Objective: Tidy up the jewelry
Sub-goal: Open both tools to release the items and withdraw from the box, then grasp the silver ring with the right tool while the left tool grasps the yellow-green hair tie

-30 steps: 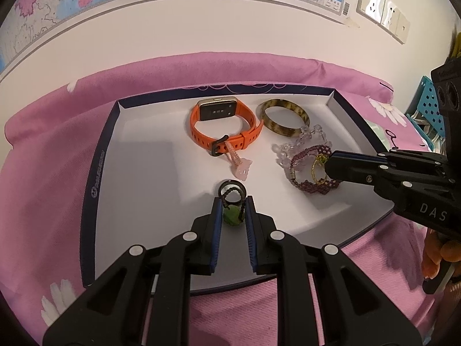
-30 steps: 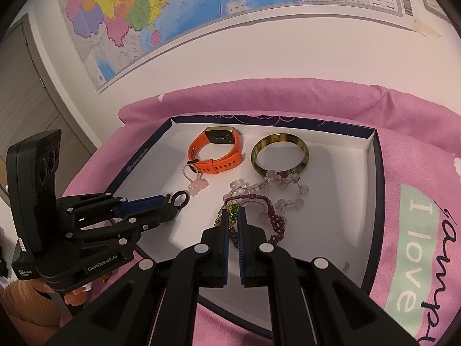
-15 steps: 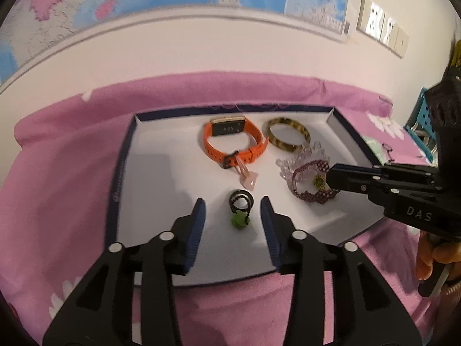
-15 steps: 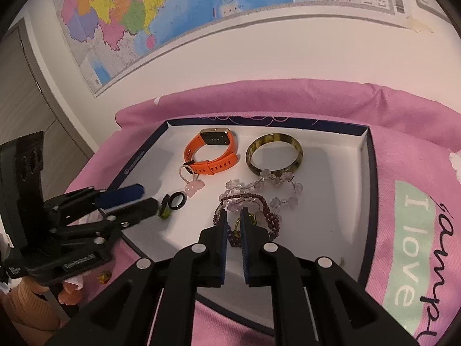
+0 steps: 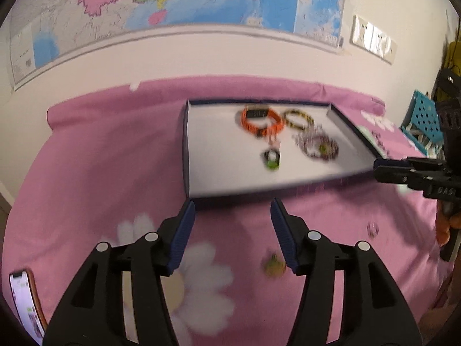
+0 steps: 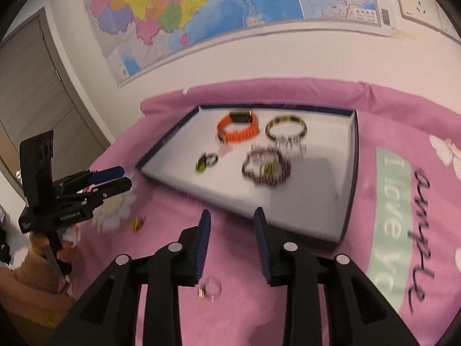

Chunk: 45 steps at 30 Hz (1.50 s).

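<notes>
A white tray point(image 5: 185, 150) with a navy rim lies on the pink cloth. In it are an orange watch point(image 5: 259, 121), a mottled bangle point(image 5: 298, 118), bead bracelets point(image 5: 318, 147) and a black ring with a green charm point(image 5: 271, 158). My left gripper point(image 5: 232, 204) hovers over the cloth just short of the tray's near rim. Its jaws are opening with nothing between them. In the right wrist view my right gripper point(image 6: 232, 213) also hangs short of the tray point(image 6: 355, 158), jaws opening and empty. The bracelets point(image 6: 266, 167) and the ring point(image 6: 206, 161) lie free.
A small yellow-green piece point(image 5: 272, 265) and a clear ring point(image 6: 211, 288) lie on the cloth near the grippers. A phone point(image 5: 23, 302) rests at the lower left. A wall with a map stands behind the bed; a blue crate point(image 5: 422, 115) is at the right.
Both grippers have let go of their pieces in the tray, opened, and drawn back off the tray over the pink cloth. The ring and the bracelets stay in the tray.
</notes>
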Each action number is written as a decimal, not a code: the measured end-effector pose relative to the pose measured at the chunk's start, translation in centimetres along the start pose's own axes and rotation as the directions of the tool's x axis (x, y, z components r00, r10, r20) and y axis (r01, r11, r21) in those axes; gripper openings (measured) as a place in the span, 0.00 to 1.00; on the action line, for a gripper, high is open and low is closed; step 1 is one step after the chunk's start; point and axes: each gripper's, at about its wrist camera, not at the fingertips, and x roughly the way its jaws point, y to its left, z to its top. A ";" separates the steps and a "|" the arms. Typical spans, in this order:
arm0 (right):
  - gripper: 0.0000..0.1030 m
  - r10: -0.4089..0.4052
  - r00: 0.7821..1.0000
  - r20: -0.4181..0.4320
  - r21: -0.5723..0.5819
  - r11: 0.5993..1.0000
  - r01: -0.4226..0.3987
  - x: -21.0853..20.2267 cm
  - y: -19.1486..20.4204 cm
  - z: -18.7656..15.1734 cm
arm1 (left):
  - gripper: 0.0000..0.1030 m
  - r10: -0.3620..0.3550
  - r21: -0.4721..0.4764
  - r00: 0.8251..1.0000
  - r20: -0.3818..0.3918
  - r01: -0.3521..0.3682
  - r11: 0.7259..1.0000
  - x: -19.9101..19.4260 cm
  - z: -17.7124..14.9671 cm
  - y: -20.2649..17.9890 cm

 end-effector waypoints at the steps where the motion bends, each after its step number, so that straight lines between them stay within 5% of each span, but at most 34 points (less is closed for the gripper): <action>1: 0.31 -0.008 1.000 -0.009 -0.005 1.000 0.008 -0.1 0.2 -0.6 | 0.53 0.003 0.009 1.000 -0.008 -0.003 1.000 0.0 -0.5 -0.1; 10: 0.36 -0.027 0.996 -0.087 -0.023 0.999 0.026 0.3 1.7 -4.5 | 0.53 -0.024 0.062 0.998 -0.056 0.028 0.998 0.1 -3.4 -2.1; 19: 0.38 -0.084 0.993 -0.078 -0.073 0.994 0.078 0.7 3.4 -5.3 | 0.52 -0.040 0.067 0.995 -0.093 0.046 0.997 0.8 -3.7 -3.0; 27: 0.36 -0.143 0.987 -0.072 -0.116 0.984 0.135 1.1 4.4 -5.4 | 0.44 -0.057 0.068 0.992 -0.113 0.065 0.996 1.3 -3.6 -3.5; 37: 0.19 -0.176 0.982 -0.069 -0.126 0.978 0.166 1.2 4.5 -5.4 | 0.30 -0.058 0.069 0.991 -0.117 0.067 0.995 1.4 -3.5 -4.0; 45: 0.19 -0.173 0.983 -0.064 -0.117 0.979 0.165 1.2 4.4 -5.4 | 0.19 -0.065 0.044 0.991 -0.116 0.070 0.997 1.4 -3.5 -3.7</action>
